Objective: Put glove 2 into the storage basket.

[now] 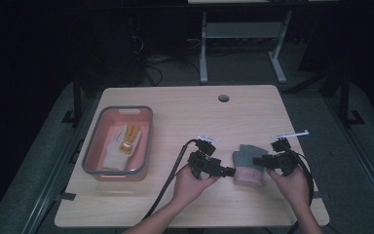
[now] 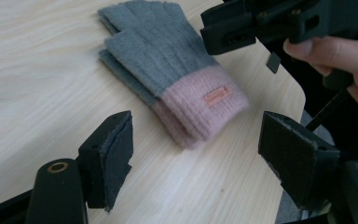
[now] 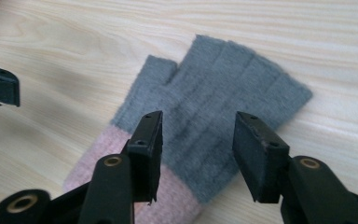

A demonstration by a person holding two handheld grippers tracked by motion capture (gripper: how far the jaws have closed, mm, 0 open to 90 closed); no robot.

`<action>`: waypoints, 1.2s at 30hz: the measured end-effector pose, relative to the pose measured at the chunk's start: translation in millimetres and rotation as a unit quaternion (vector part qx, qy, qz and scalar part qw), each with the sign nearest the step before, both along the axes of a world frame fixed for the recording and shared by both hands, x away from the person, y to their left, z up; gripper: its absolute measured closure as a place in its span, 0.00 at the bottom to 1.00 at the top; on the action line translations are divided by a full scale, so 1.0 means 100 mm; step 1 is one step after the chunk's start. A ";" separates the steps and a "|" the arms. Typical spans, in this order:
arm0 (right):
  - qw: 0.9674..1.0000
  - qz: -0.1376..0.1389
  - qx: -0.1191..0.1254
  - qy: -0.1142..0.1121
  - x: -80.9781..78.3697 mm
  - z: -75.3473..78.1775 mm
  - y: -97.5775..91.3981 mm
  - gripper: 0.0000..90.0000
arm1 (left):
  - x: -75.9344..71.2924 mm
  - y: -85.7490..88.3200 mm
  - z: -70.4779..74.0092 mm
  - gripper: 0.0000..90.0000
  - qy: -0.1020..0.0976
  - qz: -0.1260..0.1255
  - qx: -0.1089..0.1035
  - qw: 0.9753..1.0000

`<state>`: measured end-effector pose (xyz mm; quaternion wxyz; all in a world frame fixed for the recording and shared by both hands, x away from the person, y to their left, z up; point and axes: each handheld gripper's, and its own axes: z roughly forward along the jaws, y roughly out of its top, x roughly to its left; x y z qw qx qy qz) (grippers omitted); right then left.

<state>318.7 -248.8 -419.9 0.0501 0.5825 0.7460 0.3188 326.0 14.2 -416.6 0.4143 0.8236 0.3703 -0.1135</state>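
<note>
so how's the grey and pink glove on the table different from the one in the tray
The grey and pink glove lies on the bare tabletop between the left gripper and right gripper; the pale glove lies inside the pink tray at the left. The first is grey knit with a pink cuff and short fingers; the second looks whitish with yellow fingers. Both lie flat, and neither is gripped.

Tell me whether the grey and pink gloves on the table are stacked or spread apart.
Stacked: the grey and pink gloves lie flat on the table, one on the other, a second cuff edge showing under the top one.
</note>
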 end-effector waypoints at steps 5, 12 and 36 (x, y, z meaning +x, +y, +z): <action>1.000 -0.013 0.009 0.005 -0.03 -0.06 -0.10 0.56 | 0.06 -0.11 -0.10 0.29 0.026 0.005 -0.007 1.000; 0.999 -0.021 0.029 0.016 -0.03 -0.15 -0.20 0.53 | 0.12 -0.26 -0.24 0.32 0.047 0.013 -0.007 0.999; 0.996 -0.031 0.083 0.019 -0.10 -0.43 -0.29 0.50 | 0.10 -0.45 -0.48 0.39 0.092 0.023 0.008 0.995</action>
